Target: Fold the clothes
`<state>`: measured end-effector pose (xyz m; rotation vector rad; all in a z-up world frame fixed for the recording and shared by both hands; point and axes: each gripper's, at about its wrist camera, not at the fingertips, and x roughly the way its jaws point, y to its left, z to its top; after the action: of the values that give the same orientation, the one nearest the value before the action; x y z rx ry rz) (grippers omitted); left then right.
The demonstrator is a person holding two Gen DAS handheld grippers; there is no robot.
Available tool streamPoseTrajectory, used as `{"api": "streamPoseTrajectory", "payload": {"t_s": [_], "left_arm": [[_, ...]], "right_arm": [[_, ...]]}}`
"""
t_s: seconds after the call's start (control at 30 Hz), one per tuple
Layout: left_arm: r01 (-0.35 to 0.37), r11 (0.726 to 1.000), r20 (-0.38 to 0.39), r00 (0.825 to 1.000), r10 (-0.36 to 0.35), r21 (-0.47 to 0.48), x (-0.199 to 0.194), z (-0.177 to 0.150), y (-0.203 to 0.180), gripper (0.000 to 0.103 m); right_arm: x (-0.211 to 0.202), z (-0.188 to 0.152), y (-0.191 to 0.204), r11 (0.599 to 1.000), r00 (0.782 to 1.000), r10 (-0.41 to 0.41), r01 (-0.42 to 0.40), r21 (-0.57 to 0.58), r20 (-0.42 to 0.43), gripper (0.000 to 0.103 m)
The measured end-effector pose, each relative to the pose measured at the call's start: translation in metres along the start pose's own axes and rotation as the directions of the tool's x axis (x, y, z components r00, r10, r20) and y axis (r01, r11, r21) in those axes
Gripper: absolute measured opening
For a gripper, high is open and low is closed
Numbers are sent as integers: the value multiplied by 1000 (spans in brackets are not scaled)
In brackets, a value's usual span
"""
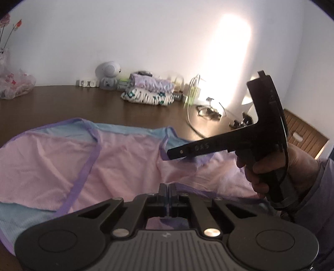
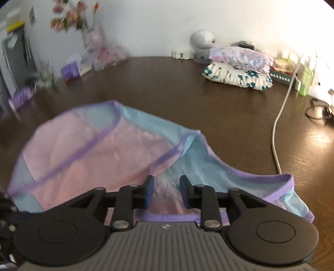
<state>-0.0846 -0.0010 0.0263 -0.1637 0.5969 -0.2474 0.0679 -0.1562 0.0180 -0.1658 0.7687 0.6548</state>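
From the left wrist, the left gripper (image 1: pixel 168 192) is pressed together, pinching the near edge of the pink and blue garment (image 1: pixel 117 158) on the brown table (image 1: pixel 62 100). From the right wrist, the right gripper (image 2: pixel 166 190) is spread apart over the garment (image 2: pixel 100 150), in front of the folded pile (image 2: pixel 238 66).

Room dim overall. Strong warm glare patch on white wall (image 1: pixel 227 56), blown out, light from lamp area at worktop's far right corner. Sheen on dark worktop (image 2: pixel 317 143) near there. Left wrist view: tongs (image 1: pixel 169 200) in dark silhouette. Right wrist view: flowers (image 2: pixel 68 16) and left-edge clutter smeared by motion blur. Fisheye bends worktop edge; black vignette in corners.
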Motion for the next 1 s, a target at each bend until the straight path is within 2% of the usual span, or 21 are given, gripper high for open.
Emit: {"api": "streamPoseTrajectory", "payload": {"t_s": [0.1,0.2,0.33,0.37,0.43,0.47,0.53,0.63,0.77,0.8,0.87,0.93,1.0], "left_arm": [[-10,1000,-17,1000,10,5,3,-5,2,1],[-13,1000,-29,1000,13,4,6,-9,3,1],[5,1000,-24,1000,-5,1,7,-11,3,1],[7,1000,-23,1000,-7,4,8,-10,2,1],[8,1000,-21,1000,-8,5,9,-10,1,1],[10,1000,-18,1000,-10,1,9,-9,1,1],[25,1000,5,1000,-25,-12,7,-8,0,1],[122,991,86,989,-117,-48,-6,-4,-1,0],[158,987,128,980,-153,-29,-13,-6,-8,0],[162,986,133,979,-155,-47,-13,-8,-6,0],[179,972,136,978,-158,-155,-14,-11,7,0],[179,947,112,982,-154,-268,-11,-17,22,0],[164,911,75,986,-147,-379,-7,-24,38,1]], "right_arm": [[-5,-2,1,1000,1000,6,-7,11,21,31],[-16,4,-4,996,996,61,-65,56,67,31],[-12,2,-1,994,995,88,-90,61,46,31],[-8,1,1,995,996,87,-89,52,32,29],[-2,-2,5,996,996,88,-88,34,8,13],[-4,-2,4,994,995,102,-103,47,18,1],[-11,1,-3,989,992,112,-118,94,65,1],[-35,13,-23,965,978,131,-164,207,164,1],[-49,26,-27,934,946,238,-286,216,221,1],[-48,29,-25,926,938,268,-314,211,221,1],[-36,34,-13,924,936,294,-330,194,193,1],[-17,38,1,927,941,304,-328,183,152,1],[4,40,13,929,945,309,-324,179,106,2]]}}
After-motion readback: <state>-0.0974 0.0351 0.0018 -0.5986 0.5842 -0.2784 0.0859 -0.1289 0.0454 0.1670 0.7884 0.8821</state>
